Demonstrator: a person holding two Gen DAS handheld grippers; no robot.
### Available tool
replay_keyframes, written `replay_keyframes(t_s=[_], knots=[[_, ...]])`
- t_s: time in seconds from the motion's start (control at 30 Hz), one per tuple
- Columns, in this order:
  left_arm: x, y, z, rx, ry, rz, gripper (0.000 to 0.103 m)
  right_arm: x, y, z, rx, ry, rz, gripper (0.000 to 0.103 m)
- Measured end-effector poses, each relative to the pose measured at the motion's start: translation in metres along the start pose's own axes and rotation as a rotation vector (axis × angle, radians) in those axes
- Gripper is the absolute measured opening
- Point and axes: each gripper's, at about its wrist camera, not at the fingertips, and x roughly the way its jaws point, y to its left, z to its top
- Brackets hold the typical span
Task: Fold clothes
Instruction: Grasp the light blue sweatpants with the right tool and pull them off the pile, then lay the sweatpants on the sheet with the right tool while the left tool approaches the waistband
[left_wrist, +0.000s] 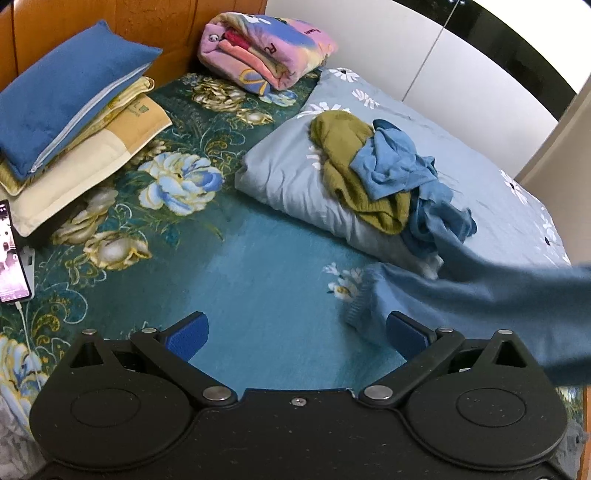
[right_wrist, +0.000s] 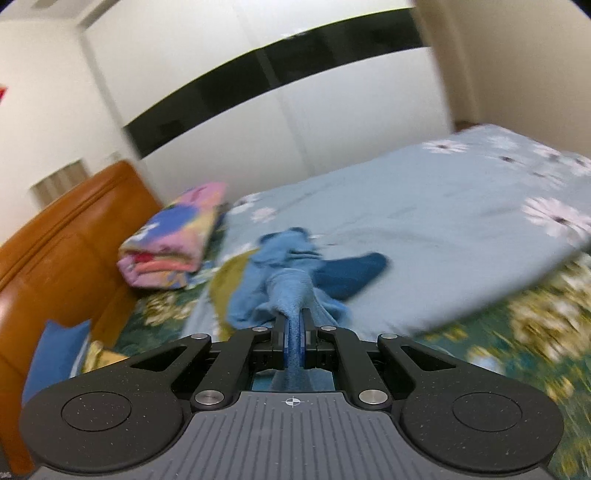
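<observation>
Two grippers are at work over the bed, and the nearer one to me, the left gripper (left_wrist: 297, 334), hangs with its blue pads spread wide and nothing between them, pointing down at a bare patch of the teal floral bedspread (left_wrist: 236, 280). Just beside its right pad lies the ribbed hem of a dusty-blue sweater (left_wrist: 461, 295), which stretches off toward the right edge of the left wrist view, blurred there. The right gripper (right_wrist: 294, 343) has its pads pressed together on a bunched fold of that same blue knit, and the cloth runs taut from the pinch up toward the heap of clothes beyond. That heap sits on a folded pale-blue quilt (left_wrist: 280, 173) with white daisies: an olive-green sweater (left_wrist: 351, 162) underneath, a lighter blue garment (left_wrist: 391, 162) crumpled on top of it, the two touching and overlapping, with darker blue cloth trailing down the quilt's near edge. To the left, near the bedspread's edge, a phone (left_wrist: 11, 251) lies with its screen lit and a white cable leading from it. Behind it is a stack of pillows, a blue pillow (left_wrist: 70, 88) tilted on top of cream and yellow ones. Farthest back, against the orange wooden headboard (right_wrist: 62, 236), rests a folded pink and blue blanket (left_wrist: 266, 48), and white wardrobe doors (right_wrist: 332, 110) stand beyond the bed.
</observation>
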Motion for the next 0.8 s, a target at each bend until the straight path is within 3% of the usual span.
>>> replay_keyframes(t_s=[0.27,0.47,0.63,0.8], knots=[[0.018,0.000,-0.010,0.026,0.067,-0.075,0.101,-0.054,-0.051,-0.042,0.060,0.023,-0.302,0.003],[0.035,-0.021,-0.023,0.090,0.132,-0.139,0.101,-0.037,-0.083,-0.079,0.092,0.159,-0.458,0.003],[0.051,-0.036,-0.036,0.141,0.171,-0.144,0.101,0.002,-0.076,-0.091,0.086,0.232,-0.416,0.004],[0.079,-0.053,-0.047,0.189,0.196,-0.119,0.101,0.089,-0.056,-0.096,0.009,0.355,-0.307,0.014]])
